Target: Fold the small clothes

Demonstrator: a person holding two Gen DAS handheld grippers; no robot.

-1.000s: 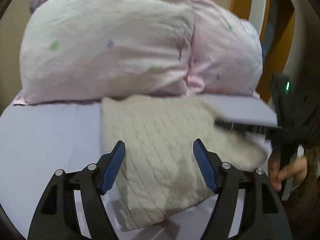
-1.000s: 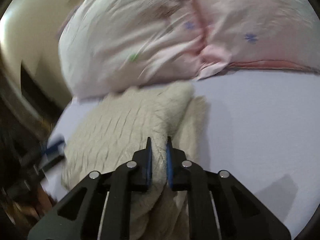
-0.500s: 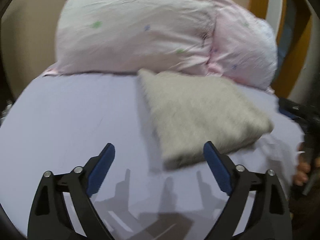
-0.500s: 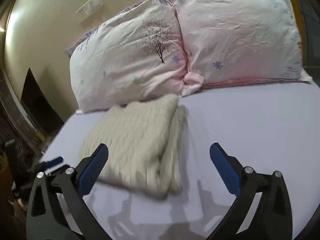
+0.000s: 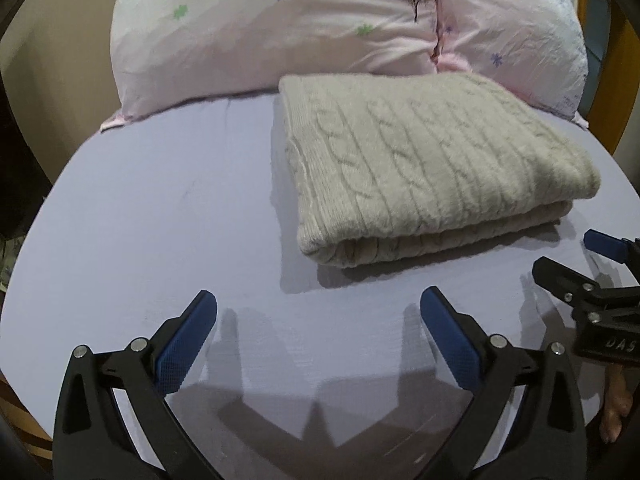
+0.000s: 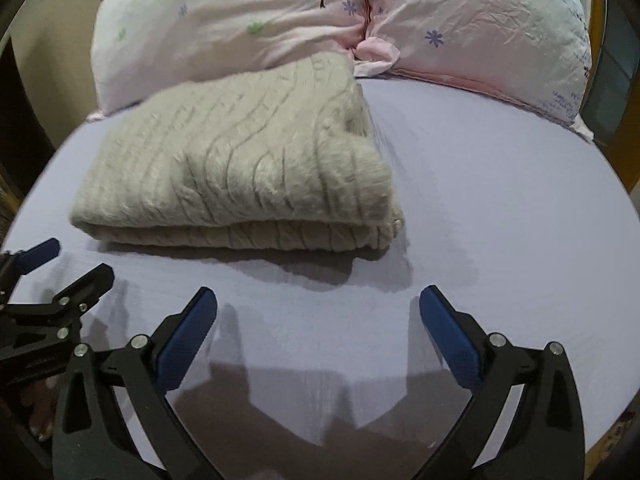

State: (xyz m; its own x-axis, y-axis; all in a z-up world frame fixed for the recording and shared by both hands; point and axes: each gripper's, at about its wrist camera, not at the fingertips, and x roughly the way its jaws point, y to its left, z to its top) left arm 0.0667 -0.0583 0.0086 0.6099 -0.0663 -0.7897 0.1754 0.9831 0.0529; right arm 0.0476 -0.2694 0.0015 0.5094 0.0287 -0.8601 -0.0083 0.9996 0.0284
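Left wrist view: 1 folded sweater (image 5: pixel 432 160), 2 pillows (image 5: pixel 272 28), both grippers' fingers (image 5: pixel 188 344) spread apart, empty.

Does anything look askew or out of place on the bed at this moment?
Nothing stands out. The cable-knit sweater lies folded flat on the lavender sheet before the pillows; both the left gripper and right gripper are open, apart from it.

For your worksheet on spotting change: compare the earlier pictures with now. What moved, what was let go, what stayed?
The right gripper let go of the knitted sweater and drew back, open. The left gripper also drew back, open throughout. The sweater now lies folded on the bed sheet; the pillows stayed put.
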